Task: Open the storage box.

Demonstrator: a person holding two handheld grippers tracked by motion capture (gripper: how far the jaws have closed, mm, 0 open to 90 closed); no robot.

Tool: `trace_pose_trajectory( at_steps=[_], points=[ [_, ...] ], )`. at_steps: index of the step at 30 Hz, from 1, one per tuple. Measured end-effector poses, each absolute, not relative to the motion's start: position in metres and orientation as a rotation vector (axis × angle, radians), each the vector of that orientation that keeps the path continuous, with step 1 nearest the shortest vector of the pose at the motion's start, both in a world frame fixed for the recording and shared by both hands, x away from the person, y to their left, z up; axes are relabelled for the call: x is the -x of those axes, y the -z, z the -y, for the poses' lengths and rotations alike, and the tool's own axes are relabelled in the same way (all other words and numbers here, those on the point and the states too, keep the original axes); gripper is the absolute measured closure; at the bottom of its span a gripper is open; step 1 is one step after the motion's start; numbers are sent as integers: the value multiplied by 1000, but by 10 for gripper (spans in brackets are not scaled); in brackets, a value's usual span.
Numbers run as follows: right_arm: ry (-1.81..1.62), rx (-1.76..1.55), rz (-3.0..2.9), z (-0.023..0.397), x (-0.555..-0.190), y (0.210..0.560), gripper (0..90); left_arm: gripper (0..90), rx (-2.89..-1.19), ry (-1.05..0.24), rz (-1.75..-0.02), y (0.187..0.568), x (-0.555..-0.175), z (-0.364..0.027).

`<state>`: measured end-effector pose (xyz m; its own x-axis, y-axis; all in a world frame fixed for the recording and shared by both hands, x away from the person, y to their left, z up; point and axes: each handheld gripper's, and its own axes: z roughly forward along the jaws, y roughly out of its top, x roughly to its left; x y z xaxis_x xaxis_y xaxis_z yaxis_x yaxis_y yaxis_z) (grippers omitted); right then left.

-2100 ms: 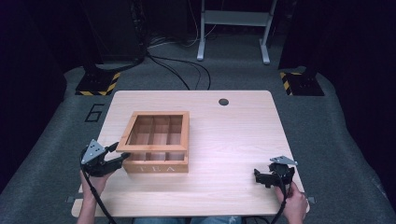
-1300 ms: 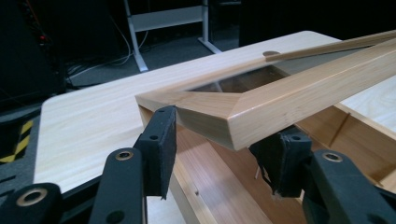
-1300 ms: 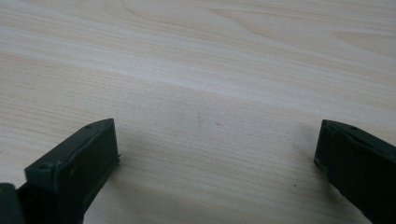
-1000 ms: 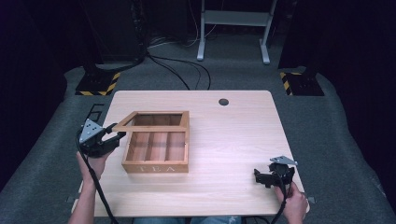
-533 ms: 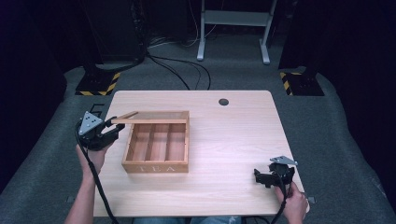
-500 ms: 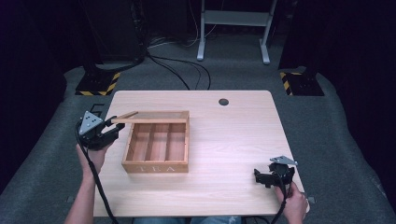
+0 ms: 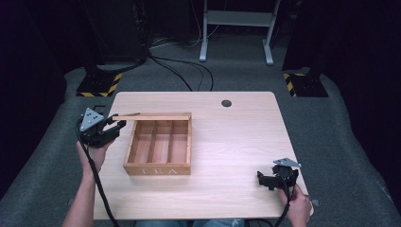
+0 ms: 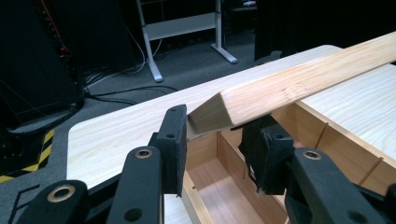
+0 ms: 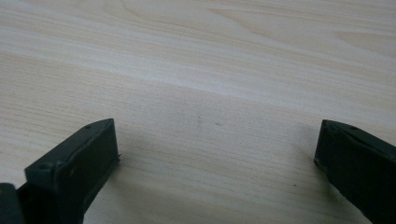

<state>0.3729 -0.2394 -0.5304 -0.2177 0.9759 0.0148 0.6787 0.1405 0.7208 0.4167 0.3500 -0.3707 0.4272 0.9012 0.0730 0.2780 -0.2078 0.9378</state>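
A wooden tea box [image 7: 158,168] with three compartments stands left of the table's middle. Its lid [image 7: 151,116] is swung up and shows edge-on along the box's far side. My left gripper [image 7: 116,126] is at the lid's left corner, beside the box's far left corner. In the left gripper view the jaws of the left gripper [image 8: 217,140] are shut on the corner of the lid [image 8: 299,84], with the box's inside [image 8: 219,182] below. My right gripper [image 7: 263,179] rests open near the table's front right edge. The right gripper [image 9: 215,154] has bare tabletop [image 9: 210,70] between its jaws.
A round cable hole [image 7: 226,102] lies near the table's far edge. Beyond the table, cables [image 7: 179,71] run over the grey floor. A white desk frame [image 7: 236,28] and two yellow-and-black striped bases [image 7: 99,85] stand there too.
My left gripper has swung the lid up from the box's front left and back over its far side. The box now shows its compartments. The right gripper has not moved.
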Motion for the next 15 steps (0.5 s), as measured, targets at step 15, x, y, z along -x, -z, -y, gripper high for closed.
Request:
trace_pose_trajectory(
  at_steps=[15],
  points=[
    [-843,-1566,-1979,240,-373,530,0,611,-1726,-794,-1035,361,-428,-351]
  ],
)
